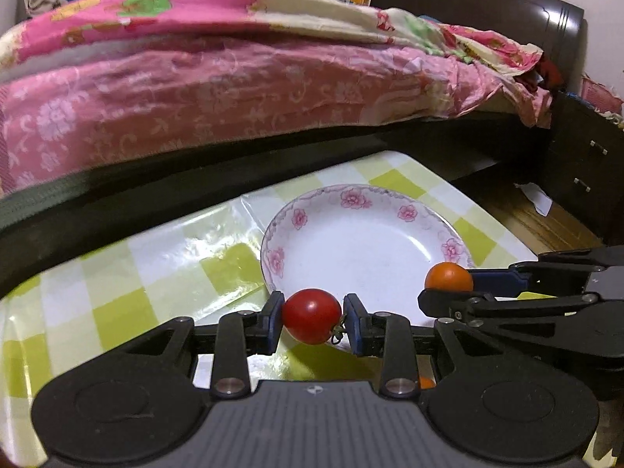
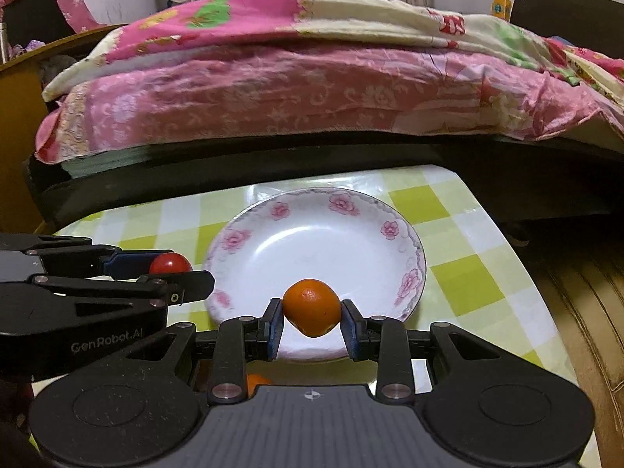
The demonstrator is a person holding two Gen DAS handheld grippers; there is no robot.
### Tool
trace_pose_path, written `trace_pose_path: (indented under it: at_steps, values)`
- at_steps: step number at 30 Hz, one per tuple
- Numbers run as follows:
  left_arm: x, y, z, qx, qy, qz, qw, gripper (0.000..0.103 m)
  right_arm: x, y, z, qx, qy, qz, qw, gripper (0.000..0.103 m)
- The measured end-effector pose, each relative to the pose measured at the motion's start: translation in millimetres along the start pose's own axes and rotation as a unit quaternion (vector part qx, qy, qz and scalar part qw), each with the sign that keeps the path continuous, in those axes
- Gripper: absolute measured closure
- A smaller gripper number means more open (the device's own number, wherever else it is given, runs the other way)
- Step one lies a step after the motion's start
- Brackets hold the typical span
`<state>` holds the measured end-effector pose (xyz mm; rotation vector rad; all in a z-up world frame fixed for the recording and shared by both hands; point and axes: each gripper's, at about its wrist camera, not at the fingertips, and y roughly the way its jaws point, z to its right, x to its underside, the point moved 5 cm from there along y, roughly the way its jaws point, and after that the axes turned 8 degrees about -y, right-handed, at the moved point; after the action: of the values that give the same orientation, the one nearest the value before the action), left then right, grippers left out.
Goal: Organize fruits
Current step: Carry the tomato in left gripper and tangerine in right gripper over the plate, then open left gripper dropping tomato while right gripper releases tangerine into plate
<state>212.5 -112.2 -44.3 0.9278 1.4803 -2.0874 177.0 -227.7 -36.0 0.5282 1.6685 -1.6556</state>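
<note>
My left gripper [image 1: 312,318] is shut on a red cherry tomato [image 1: 311,315] with a dry green stem, held over the near rim of a white plate [image 1: 351,241] with pink flowers. My right gripper [image 2: 311,310] is shut on a small orange fruit [image 2: 311,306], also above the plate's [image 2: 312,241] near edge. In the left wrist view, the right gripper [image 1: 448,286] comes in from the right with the orange fruit [image 1: 448,276]. The right wrist view shows the left gripper [image 2: 171,269] at the left with the tomato [image 2: 170,263]. The plate holds nothing.
The plate rests on a green-and-white checked tablecloth [image 2: 460,284]. Another orange fruit [image 2: 255,382] peeks out beneath the right gripper's body. A bed with pink floral bedding [image 1: 234,109] runs along the far side, and a dark nightstand [image 1: 585,179] stands at the right.
</note>
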Motion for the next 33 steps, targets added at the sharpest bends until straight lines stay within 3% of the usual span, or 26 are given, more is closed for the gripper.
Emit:
trace_pose_path:
  at_steps: [18, 33]
  values:
    - [-5.9, 18.2, 3.0, -0.001, 0.013, 0.001, 0.9999, 0.061, 2.9, 22.2, 1.4, 0.001, -0.002, -0.018, 1.000, 0.074]
    - [-12.2, 3.0, 0.5, 0.009, 0.003, 0.006, 0.9999, 0.057, -7.2, 7.1, 16.7, 0.014, 0.024, 0.012, 1.000, 0.071]
